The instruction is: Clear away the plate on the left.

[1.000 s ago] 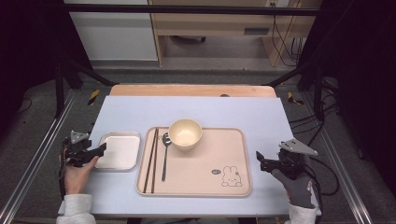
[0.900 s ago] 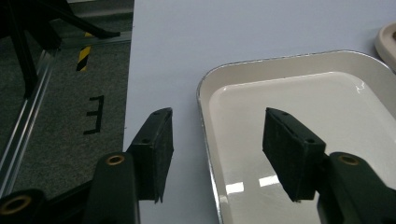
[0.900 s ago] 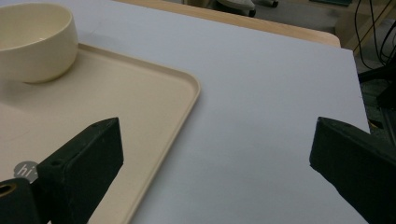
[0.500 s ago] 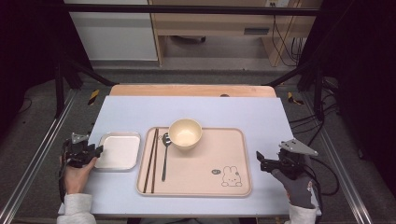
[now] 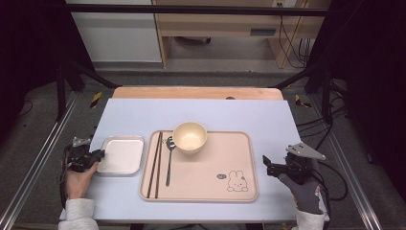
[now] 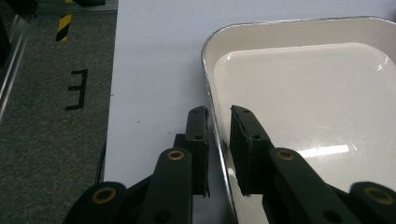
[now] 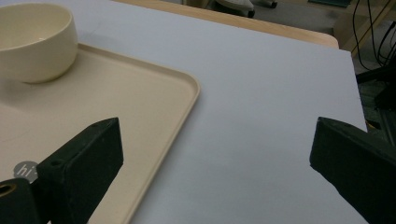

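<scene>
- Left gripper [image 5: 95, 156] at the left edge of the white dish [image 5: 122, 154], jaws straddling its rim: one outside over the table [image 5: 201, 112], one inside over the dish floor.
- In the left gripper view, left gripper [image 6: 218, 114] jaws just been closing, the dish [image 6: 317, 88] rim in the narrow gap between them; slivers of gap on both sides of the rim, so can't tell if the pads press yet.
- Dish flat on the table, just left of the beige tray [image 5: 239, 143], apart from it; right and near edges cut off in the left gripper view.
- Left hand [image 5: 79, 179] behind the gripper, sleeve cut off at the frame bottom.
- Right gripper [image 5: 266, 165] over bare table just right of the tray, jaws spread wide, nothing between.
- In the right gripper view, right gripper [image 7: 215, 154] jaw tips cropped at the bottom and right edges; tray [image 7: 154, 93] corner and bowl [image 7: 35, 42] partly cut off at left.
- Bowl [image 5: 189, 136] at the tray's far edge, spoon [image 5: 169, 160] and chopsticks [image 5: 156, 163] left of it on the tray.
- Rabbit print [image 5: 236, 180] on the tray's near right corner, small mark beside it too small to read.
</scene>
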Demonstrator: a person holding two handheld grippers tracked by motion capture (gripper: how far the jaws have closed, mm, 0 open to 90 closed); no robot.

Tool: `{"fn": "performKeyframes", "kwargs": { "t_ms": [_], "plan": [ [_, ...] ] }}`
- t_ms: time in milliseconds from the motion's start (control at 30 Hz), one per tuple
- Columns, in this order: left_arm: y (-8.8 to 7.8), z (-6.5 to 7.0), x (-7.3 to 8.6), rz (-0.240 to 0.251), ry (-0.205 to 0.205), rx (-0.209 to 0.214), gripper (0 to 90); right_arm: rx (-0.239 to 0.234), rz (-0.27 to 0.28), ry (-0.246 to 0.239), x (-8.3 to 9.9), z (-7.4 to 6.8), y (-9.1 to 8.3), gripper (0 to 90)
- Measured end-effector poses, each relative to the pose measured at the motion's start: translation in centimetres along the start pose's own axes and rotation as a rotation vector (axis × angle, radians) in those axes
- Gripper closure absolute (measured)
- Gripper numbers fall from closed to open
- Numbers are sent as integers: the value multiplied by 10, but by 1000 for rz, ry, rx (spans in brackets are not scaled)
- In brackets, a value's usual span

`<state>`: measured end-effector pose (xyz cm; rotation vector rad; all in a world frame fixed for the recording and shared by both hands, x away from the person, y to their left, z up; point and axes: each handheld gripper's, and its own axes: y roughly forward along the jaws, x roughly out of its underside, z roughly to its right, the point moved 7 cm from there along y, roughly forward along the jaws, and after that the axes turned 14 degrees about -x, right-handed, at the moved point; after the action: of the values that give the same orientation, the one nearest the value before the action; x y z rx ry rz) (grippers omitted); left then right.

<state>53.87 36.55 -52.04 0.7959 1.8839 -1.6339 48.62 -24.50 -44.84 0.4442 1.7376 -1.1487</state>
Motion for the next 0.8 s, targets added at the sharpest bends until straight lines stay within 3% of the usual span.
{"fn": "performKeyframes", "kwargs": {
  "t_ms": [800],
  "plan": [
    [1,-1,-2,-30,-41,19,820,1,-5,-9,0,0,1,29]
  ]
}}
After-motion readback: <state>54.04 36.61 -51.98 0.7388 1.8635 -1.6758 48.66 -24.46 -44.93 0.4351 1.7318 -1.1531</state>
